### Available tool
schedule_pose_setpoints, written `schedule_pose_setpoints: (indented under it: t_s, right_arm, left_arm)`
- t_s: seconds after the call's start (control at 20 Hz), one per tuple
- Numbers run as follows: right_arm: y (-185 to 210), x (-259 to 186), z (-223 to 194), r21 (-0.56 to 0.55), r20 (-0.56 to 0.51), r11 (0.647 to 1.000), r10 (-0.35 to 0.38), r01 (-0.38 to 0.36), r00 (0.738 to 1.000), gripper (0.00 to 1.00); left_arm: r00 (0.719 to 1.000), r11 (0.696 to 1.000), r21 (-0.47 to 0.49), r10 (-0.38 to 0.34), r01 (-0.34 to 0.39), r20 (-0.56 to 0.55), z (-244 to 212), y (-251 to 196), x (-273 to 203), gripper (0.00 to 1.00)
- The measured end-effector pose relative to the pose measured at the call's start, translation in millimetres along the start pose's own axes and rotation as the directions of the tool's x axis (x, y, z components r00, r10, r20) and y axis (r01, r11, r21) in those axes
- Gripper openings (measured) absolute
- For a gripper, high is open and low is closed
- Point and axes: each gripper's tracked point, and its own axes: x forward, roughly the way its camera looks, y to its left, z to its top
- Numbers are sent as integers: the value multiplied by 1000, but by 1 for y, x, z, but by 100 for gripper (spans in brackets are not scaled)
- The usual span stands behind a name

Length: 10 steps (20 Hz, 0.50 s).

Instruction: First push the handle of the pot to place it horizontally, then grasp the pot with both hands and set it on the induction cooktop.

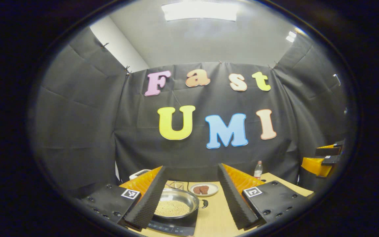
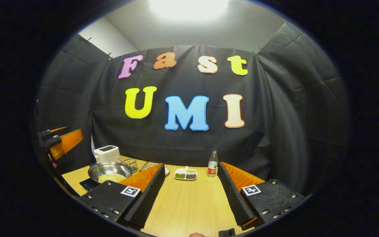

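A steel pot (image 1: 175,204) holding pale grains rests on the black induction cooktop (image 1: 173,226), low in the left gripper view. Its small dark handle (image 1: 204,203) sticks out to the right. My left gripper (image 1: 192,167) stands open above and behind the pot, touching nothing. In the right gripper view the pot (image 2: 110,171) sits on the cooktop (image 2: 87,184) at the far left of the table. My right gripper (image 2: 191,165) is open over bare tabletop, well to the right of the pot. Each gripper appears at the edge of the other's view: the right gripper (image 1: 324,159) and the left gripper (image 2: 59,141).
The wooden table (image 2: 189,204) carries a white toaster (image 2: 106,153), a wire basket (image 2: 130,163), a divided dish of beans (image 2: 185,173) and a plastic bottle (image 2: 212,164) along the back. A plate with meat (image 1: 204,189) lies just behind the pot.
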Motion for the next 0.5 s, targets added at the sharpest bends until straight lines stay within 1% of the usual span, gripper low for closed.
schedule_pose_setpoints:
  t_s: [0.05, 0.1, 0.15, 0.2, 0.35, 0.5]
  right_arm:
    - [1, -4, 5, -3, 14, 1000, -1, 1, 1000, 96]
    - [4, -8, 12, -2, 29, 1000, 0, 0, 1000, 96]
    - [7, -11, 18, 1, 45, 1000, 6, -6, 999, 96]
    - [12, -14, 27, 1, 66, 1000, 12, -12, 998, 96]
    - [13, -18, 43, 13, 117, 1000, -10, 8, 993, 96]
    - [19, -17, 51, 20, 134, 1000, -21, 18, 991, 96]
  left_arm:
    - [1000, 1000, -1, -4, 4, -6, 1, 0, -4, 94]
    - [1000, 1000, -2, -5, 5, -10, 3, 2, -8, 94]
    - [1000, 1000, -6, -2, 2, -12, 4, 5, -10, 100]
    - [1000, 1000, -16, 0, 0, -5, 7, 8, -14, 94]
    - [1000, 1000, -24, -6, 7, 21, 20, 13, -23, 100]
    - [999, 999, -34, -13, 15, 32, 23, 19, -28, 100]
